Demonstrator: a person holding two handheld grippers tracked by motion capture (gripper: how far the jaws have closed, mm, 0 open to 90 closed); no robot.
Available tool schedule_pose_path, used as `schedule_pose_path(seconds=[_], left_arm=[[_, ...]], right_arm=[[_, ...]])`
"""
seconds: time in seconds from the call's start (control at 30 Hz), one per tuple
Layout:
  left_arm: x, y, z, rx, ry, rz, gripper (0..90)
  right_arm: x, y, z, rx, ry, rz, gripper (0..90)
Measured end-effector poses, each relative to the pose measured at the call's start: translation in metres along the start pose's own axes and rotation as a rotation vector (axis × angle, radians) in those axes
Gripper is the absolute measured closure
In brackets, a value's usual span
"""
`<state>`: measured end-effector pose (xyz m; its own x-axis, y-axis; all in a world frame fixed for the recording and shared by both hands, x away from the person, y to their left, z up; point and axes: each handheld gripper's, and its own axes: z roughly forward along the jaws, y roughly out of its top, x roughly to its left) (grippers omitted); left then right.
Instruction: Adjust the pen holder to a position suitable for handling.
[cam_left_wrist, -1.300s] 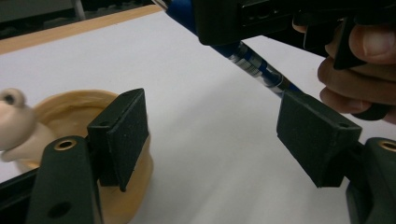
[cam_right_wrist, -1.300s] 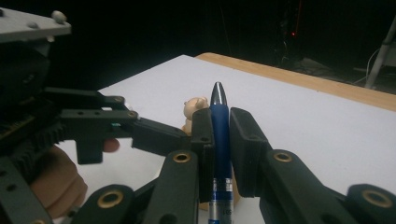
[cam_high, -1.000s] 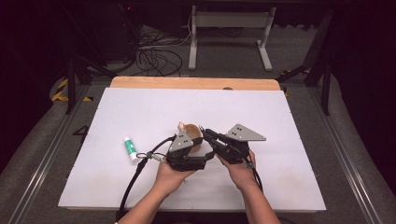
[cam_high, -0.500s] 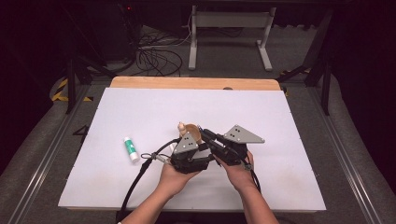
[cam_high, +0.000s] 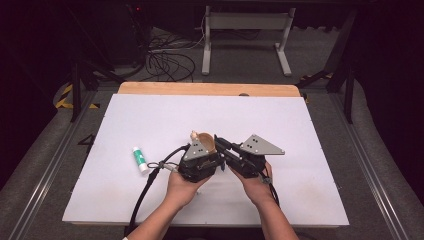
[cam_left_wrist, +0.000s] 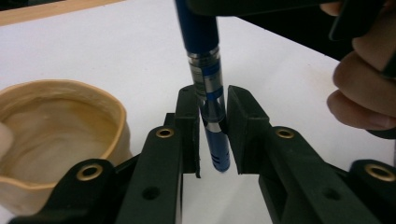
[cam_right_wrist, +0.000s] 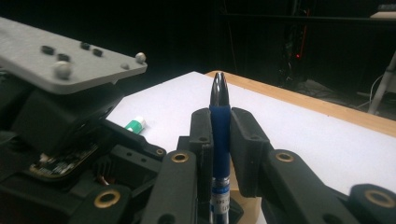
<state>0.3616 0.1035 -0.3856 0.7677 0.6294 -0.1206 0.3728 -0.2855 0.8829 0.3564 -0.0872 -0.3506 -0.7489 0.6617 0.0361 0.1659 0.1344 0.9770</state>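
Observation:
A blue pen (cam_left_wrist: 205, 70) with a silver band hangs upright between both grippers, above the white table top. My left gripper (cam_left_wrist: 211, 133) has just been closing, and its pads now press on the pen's lower part, near the tip. My right gripper (cam_right_wrist: 219, 135) is shut on the blue barrel (cam_right_wrist: 220, 121), with the dark pointed end sticking out past its fingers. In the high view the two grippers (cam_high: 216, 156) (cam_high: 220, 145) meet at the middle of the table, one in each hand. A tan ceramic bowl (cam_left_wrist: 56, 130) (cam_high: 206, 142) sits just beside the left jaws.
A small green and white tube (cam_high: 140, 160) (cam_right_wrist: 135, 123) lies on the white table top (cam_high: 150, 115) to the left of the hands. A wooden strip (cam_high: 200, 89) runs along the far edge. Cables and a metal stand are on the floor beyond.

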Motion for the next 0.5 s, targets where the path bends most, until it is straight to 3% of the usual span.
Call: schedule_pose_path(seconds=[0.33, 0.5], left_arm=[[0.0071, 0.0013, -0.0033, 0.011, 0.031, -0.008, 79.2], [0.0102, 0.0032, -0.0072, -0.001, 0.043, -0.008, 79.2]], right_arm=[[0.0016, 0.0025, -0.0013, -0.001, 0.036, 0.002, 73.2], [-0.0019, 0.0036, -0.0047, -0.008, 0.024, 0.002, 68.8]])
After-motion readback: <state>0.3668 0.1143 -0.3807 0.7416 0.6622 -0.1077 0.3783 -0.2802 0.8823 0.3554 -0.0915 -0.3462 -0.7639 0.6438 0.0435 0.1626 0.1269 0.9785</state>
